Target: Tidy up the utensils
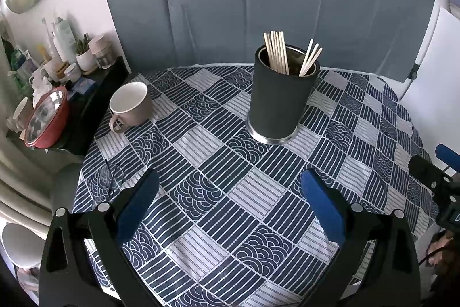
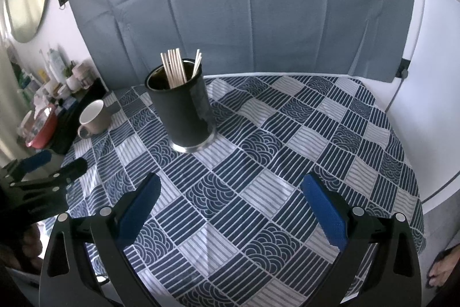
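Left wrist view: at the left of the frame a beige mug (image 1: 132, 105) lies tipped on its side on the table (image 1: 230, 192), handle toward the lower left and mouth open to the camera. It is empty, looks ceramic, so stiff, smooth, fairly heavy and likely to chip if knocked; it may also roll. The handle or the rim wall would be the sure place to take it.

Right of centre in the upper half stands the dark cylindrical utensil holder (image 1: 280, 97), upright on a shiny metal base. The chopsticks (image 1: 277, 52) in it are pale and wooden, one bunch leaning left and a few leaning right. They should be light, stiff and thin, apt to slip or twist in a pinch, so I would take them near the upper ends, several together, or one crosswise between the pads. No utensil lies loose on the patterned cloth, so the sorting looks nearly done.

The left claw (image 1: 230, 200) in the lower frame is spread wide and holds nothing. In the right wrist view the right claw (image 2: 230, 203) is likewise spread and empty, above bare cloth, with the holder in the upper left of that frame.
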Available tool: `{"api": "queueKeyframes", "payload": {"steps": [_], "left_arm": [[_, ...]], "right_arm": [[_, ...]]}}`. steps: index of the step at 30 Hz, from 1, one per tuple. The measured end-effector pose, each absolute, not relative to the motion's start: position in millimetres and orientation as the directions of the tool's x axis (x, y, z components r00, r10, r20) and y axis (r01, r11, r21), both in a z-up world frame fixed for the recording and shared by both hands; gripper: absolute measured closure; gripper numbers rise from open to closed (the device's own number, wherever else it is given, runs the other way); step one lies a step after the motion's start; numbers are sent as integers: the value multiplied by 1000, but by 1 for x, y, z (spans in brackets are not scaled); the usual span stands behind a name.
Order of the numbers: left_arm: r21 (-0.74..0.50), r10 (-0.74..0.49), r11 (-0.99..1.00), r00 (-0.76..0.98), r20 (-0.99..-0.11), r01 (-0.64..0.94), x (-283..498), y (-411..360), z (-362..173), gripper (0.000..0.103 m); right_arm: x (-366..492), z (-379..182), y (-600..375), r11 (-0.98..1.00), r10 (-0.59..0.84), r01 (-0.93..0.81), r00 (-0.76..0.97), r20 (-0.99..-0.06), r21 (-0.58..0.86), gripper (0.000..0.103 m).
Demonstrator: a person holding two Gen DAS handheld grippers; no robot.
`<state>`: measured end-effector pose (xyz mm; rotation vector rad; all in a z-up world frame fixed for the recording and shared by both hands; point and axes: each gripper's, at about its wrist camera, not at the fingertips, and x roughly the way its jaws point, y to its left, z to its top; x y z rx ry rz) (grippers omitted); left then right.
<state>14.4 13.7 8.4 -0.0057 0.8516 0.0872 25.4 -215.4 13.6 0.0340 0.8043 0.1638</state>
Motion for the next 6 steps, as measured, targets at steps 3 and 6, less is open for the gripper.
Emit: {"api": "queueKeyframes", "payload": {"steps": [3,6], "left_arm": [[26,72,997,662,-746,-79,13,14,10,6],[28,70,997,668,-740,-74,13,12,12,6]], "right_arm": [[26,14,-216,987,159,-133,681,-715,92,8],[26,13,-215,987,159,-134,680,-716,92,8]]}}
